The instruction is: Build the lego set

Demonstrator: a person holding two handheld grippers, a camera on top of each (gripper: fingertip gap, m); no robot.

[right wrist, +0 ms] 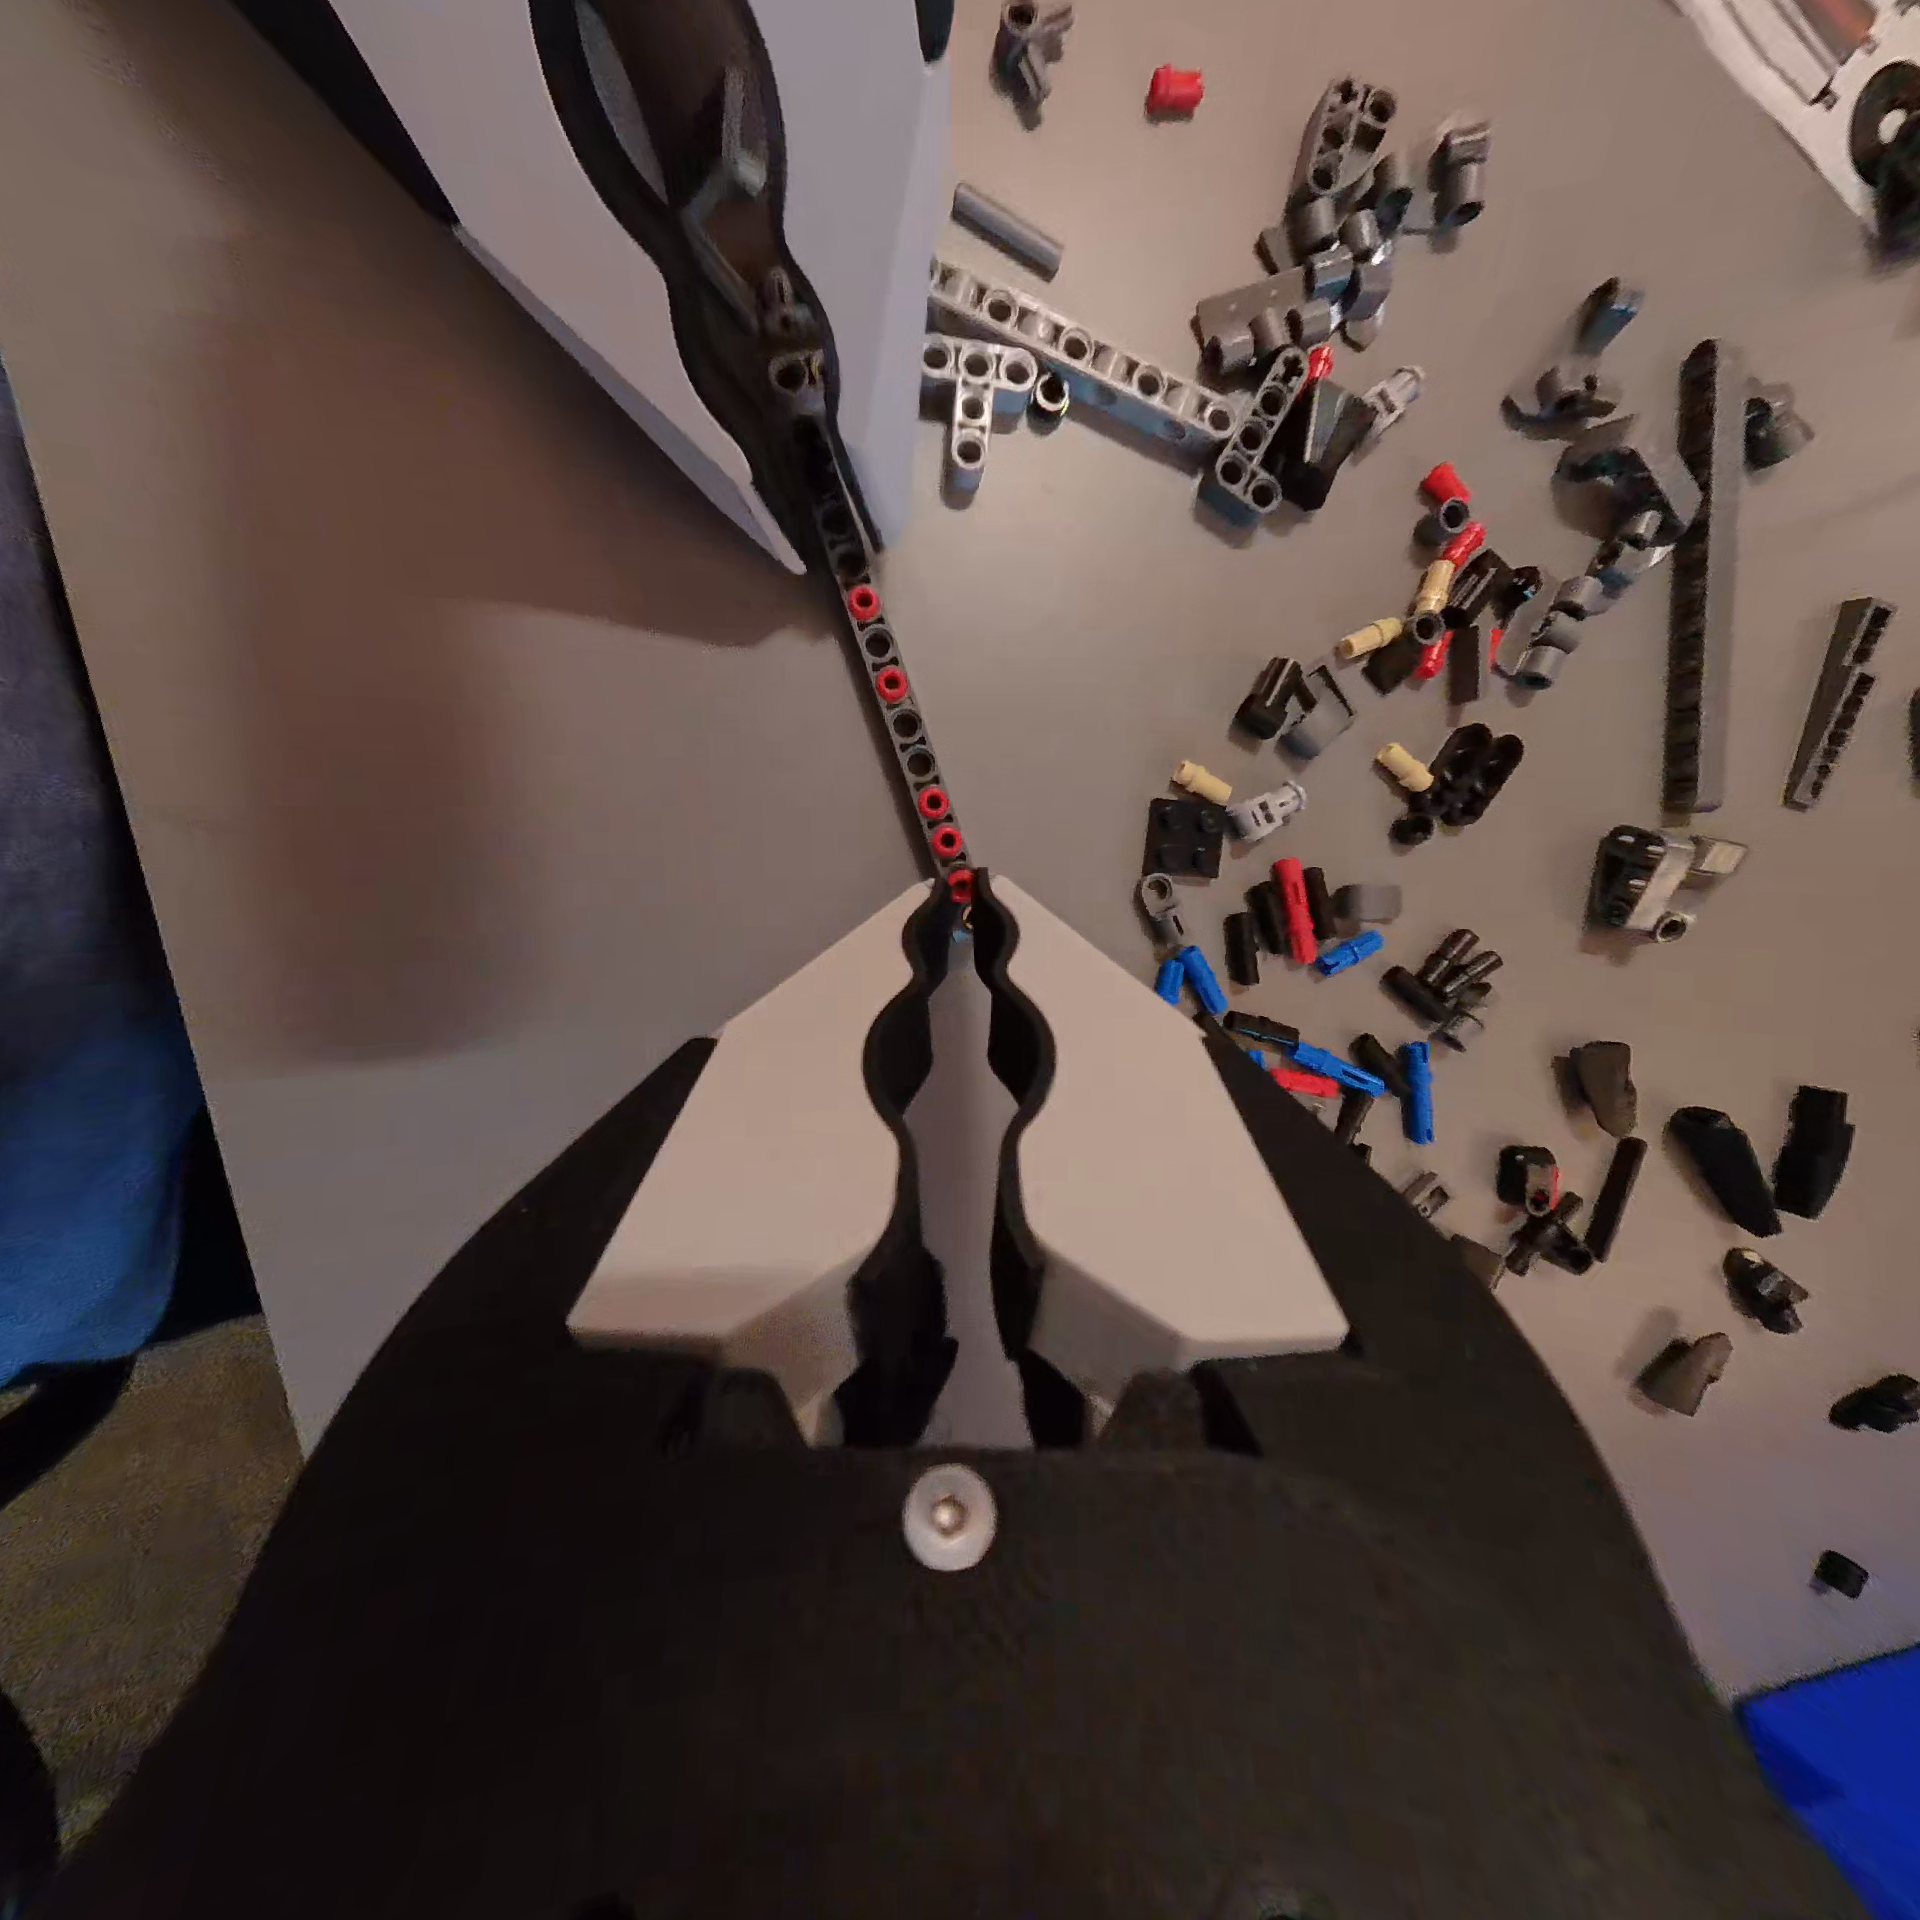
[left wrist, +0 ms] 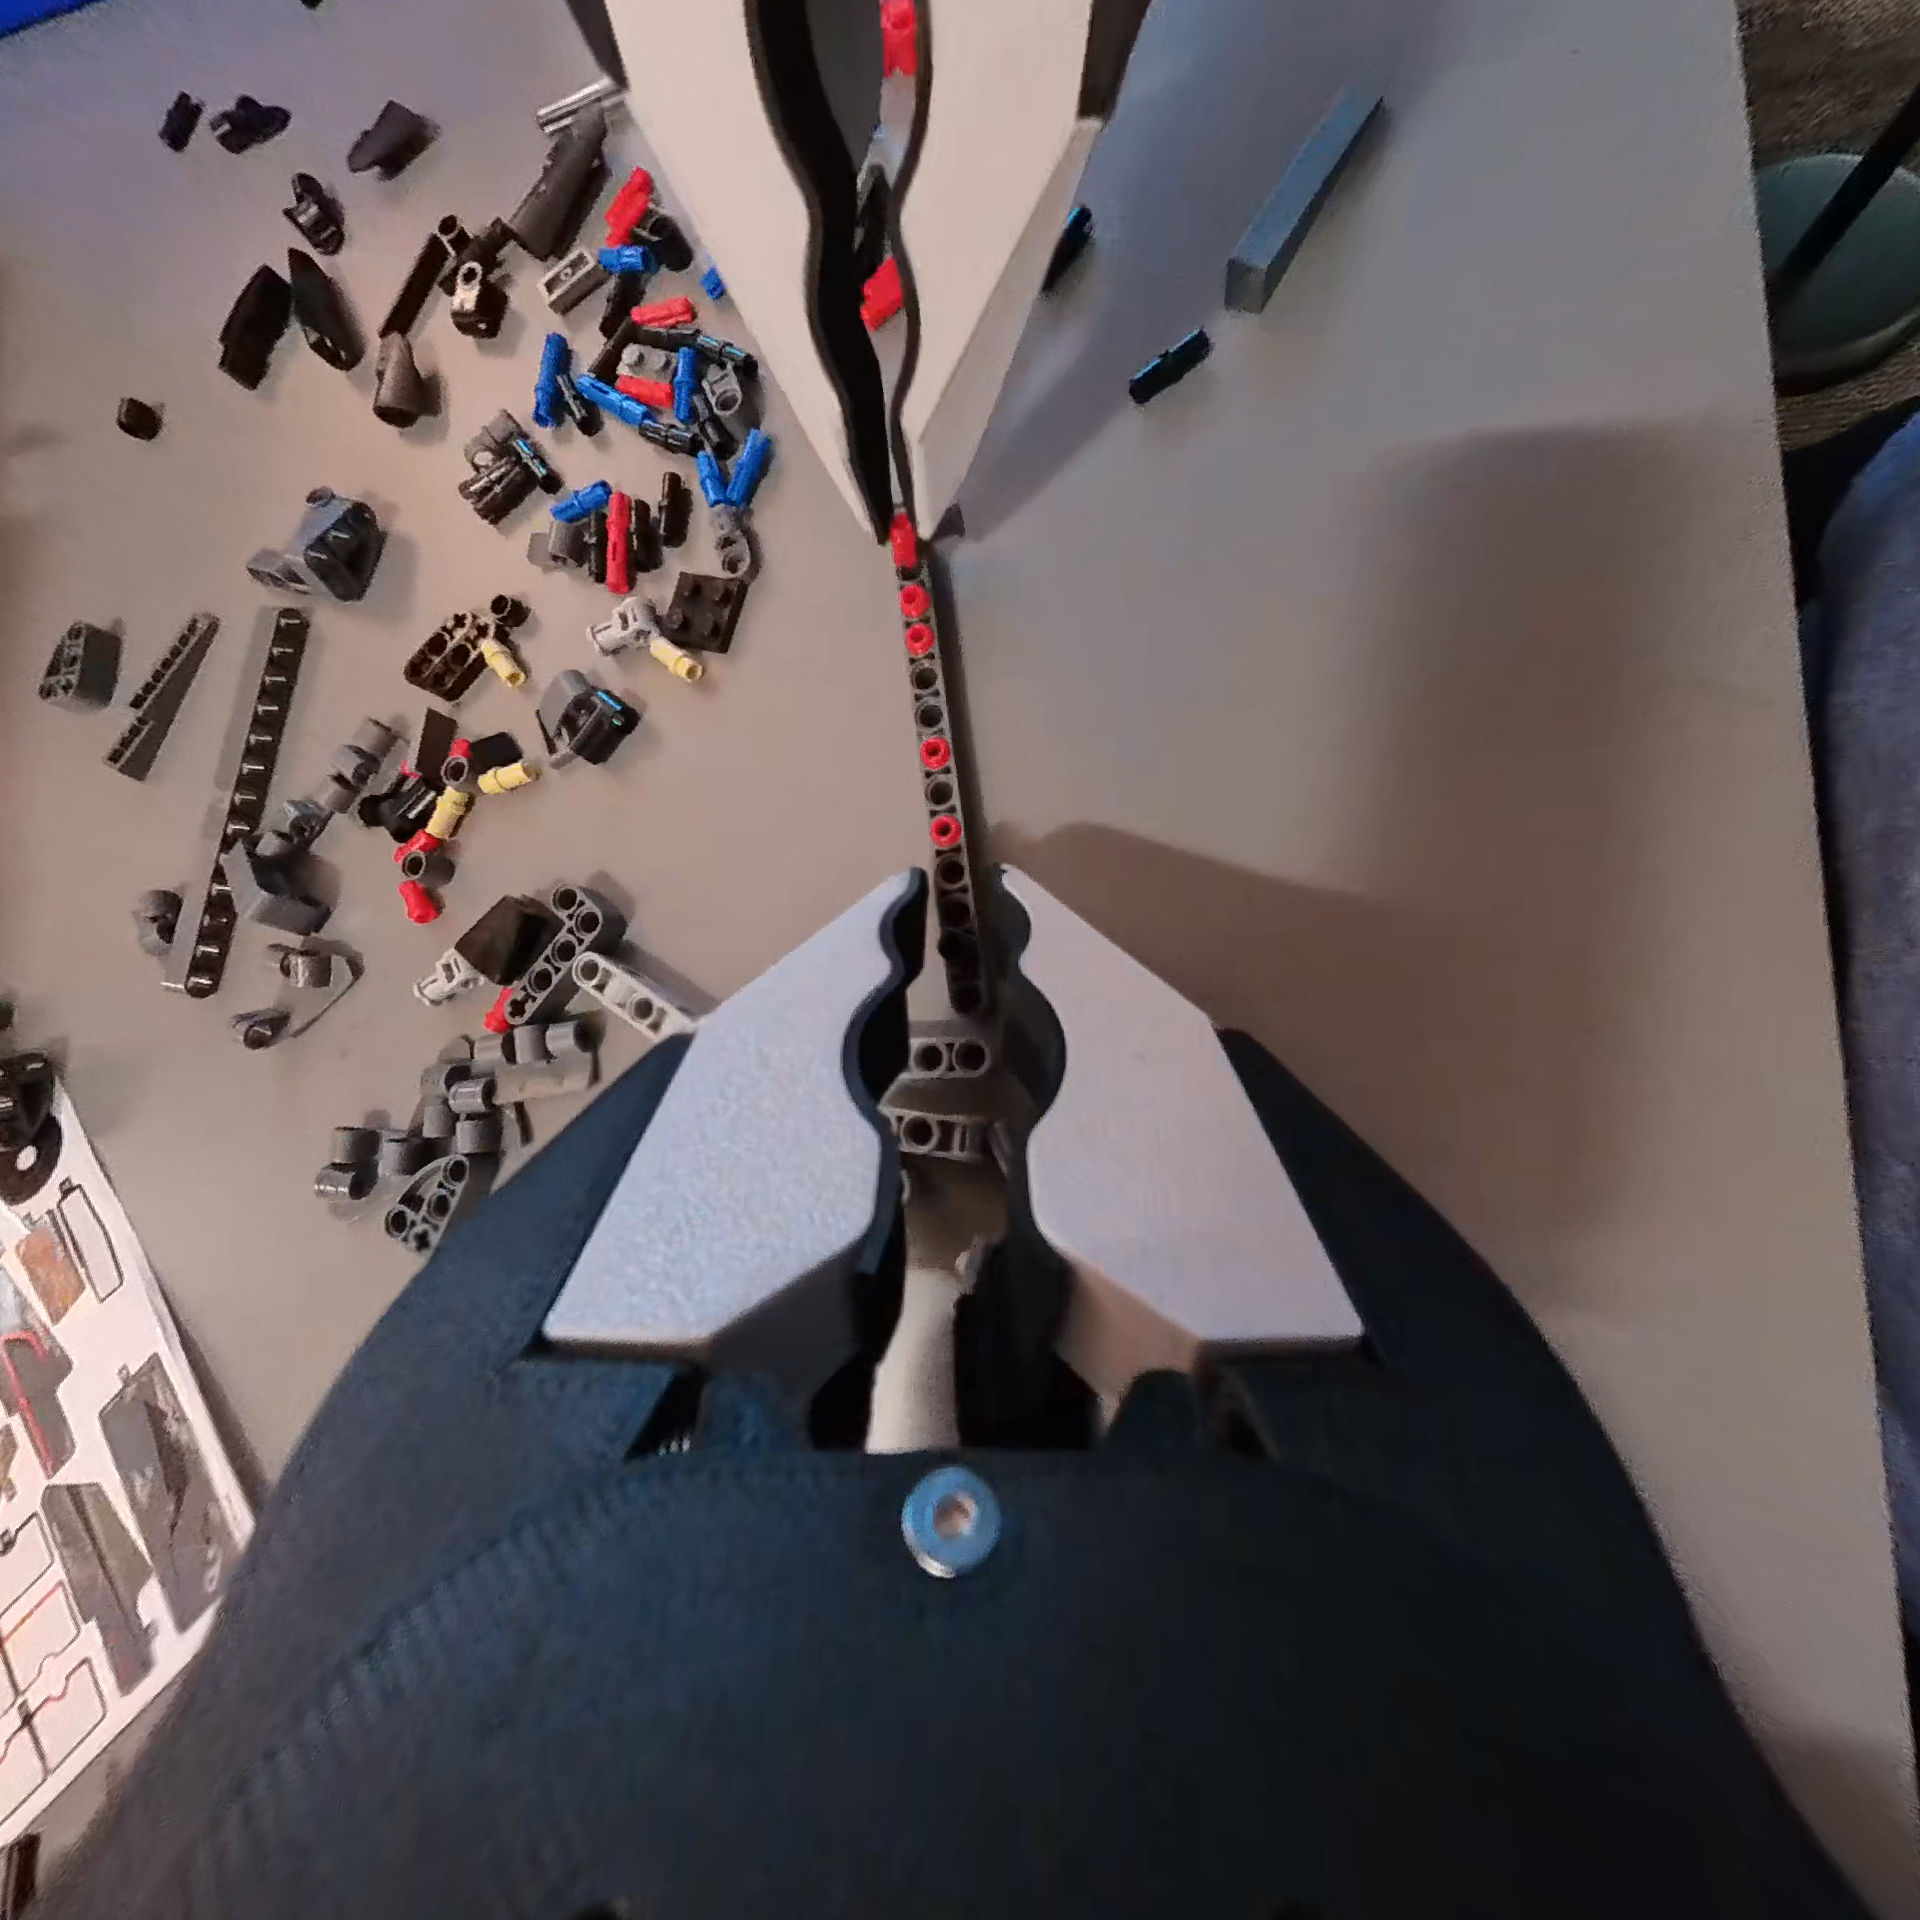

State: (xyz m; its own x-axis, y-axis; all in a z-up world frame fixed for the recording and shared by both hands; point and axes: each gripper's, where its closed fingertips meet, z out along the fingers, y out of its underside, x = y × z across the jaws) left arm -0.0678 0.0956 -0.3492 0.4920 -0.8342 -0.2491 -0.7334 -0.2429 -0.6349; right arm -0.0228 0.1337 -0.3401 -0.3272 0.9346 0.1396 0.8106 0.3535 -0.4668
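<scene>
A long black beam (left wrist: pixel 935 727) with several red pins in its holes hangs over the grey table (left wrist: pixel 1403 727), held at both ends. My left gripper (left wrist: pixel 961 883) is shut on its near end, where grey connector pieces (left wrist: pixel 940 1091) sit between the jaws. My right gripper (left wrist: pixel 909 520) comes in from the top and is shut on the far end. In the right wrist view, my right gripper (right wrist: pixel 961 894) pinches the beam (right wrist: pixel 899 707) at its last red pin, and the left gripper (right wrist: pixel 831 551) grips the other end.
Loose black, grey, blue, red and tan pieces (left wrist: pixel 468 623) are scattered left of the beam; they show on the right in the right wrist view (right wrist: pixel 1455 727). An instruction sheet (left wrist: pixel 83 1403) lies at the lower left. A grey bar (left wrist: pixel 1304 197) and a black pin (left wrist: pixel 1169 364) lie near the table's right edge. Spacing between my two grippers at the tips: around 7 cm.
</scene>
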